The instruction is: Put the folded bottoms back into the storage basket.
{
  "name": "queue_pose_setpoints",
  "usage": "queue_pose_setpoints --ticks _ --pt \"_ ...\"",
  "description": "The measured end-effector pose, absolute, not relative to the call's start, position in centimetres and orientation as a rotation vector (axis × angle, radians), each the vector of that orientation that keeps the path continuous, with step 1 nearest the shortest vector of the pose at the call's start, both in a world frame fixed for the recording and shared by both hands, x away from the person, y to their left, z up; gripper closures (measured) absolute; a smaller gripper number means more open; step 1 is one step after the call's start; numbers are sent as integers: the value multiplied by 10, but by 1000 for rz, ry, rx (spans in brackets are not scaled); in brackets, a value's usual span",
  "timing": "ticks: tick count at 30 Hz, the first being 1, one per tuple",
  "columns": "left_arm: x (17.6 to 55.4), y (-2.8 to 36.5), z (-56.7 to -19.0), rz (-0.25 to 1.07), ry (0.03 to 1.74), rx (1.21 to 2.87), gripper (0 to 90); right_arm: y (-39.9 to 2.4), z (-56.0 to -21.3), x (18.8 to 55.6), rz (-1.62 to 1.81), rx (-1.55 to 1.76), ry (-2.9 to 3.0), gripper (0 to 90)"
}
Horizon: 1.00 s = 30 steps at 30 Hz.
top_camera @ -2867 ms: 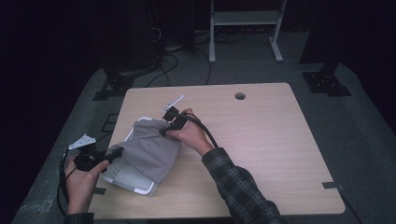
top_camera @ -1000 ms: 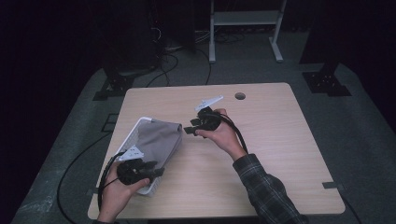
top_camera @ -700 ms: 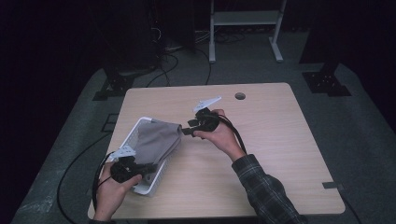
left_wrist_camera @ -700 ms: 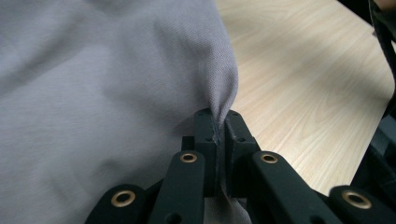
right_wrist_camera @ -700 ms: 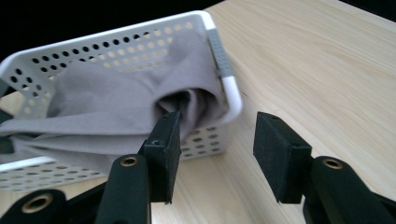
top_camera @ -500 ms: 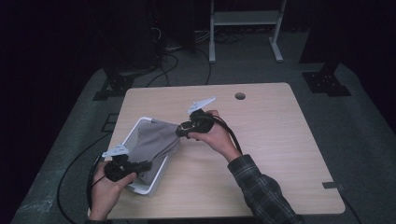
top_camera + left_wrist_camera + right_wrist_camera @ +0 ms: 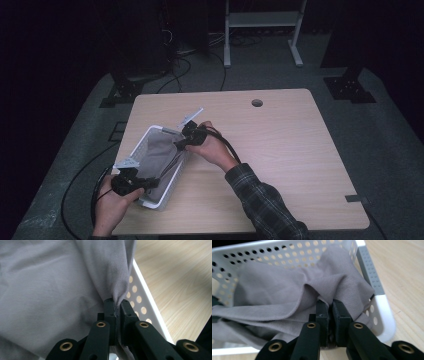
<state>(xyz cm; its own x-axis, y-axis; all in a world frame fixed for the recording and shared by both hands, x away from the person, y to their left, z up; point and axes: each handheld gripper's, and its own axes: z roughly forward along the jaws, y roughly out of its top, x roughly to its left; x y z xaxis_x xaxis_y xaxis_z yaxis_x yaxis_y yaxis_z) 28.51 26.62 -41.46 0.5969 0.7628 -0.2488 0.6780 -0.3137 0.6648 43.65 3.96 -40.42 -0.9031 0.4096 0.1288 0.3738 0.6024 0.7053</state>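
Since the earlier frames both hands have shifted; the right gripper (image 7: 183,141) has come back from the bare surface (image 7: 280,150) to the far end of the basket (image 7: 372,277), its jaws just closing, now pinching a fold of the grey cloth (image 7: 287,297); the left gripper (image 7: 145,183) at the near end has its jaws clamped on another bunched fold; cloth lies inside the basket, draping its rim; it looks light, soft and limp, so folds near the edges suit best; open surface lies beyond the right jaws, while the near surface edge sits close behind the left.
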Motion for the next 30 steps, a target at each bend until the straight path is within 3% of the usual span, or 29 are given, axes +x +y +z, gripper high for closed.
queue_pose_setpoints --ticks 7,13,17,19,25,30 --pt "286 261 -418 122 1127 2104 837 50 -421 441 1110 666 2790 852" --pt "285 271 -405 163 1116 2018 653 37 -406 440 1259 688 2719 690" --pt "284 283 -390 230 1095 1961 581 17 -391 440 1315 695 2659 669" --pt "284 292 -383 281 1101 1934 612 8 -388 440 1326 692 2635 690" --pt "289 336 -379 453 1223 1859 889 -15 -397 442 1325 736 2625 873" --pt "294 369 -392 506 1344 1814 900 -22 -416 444 1299 780 2653 894"
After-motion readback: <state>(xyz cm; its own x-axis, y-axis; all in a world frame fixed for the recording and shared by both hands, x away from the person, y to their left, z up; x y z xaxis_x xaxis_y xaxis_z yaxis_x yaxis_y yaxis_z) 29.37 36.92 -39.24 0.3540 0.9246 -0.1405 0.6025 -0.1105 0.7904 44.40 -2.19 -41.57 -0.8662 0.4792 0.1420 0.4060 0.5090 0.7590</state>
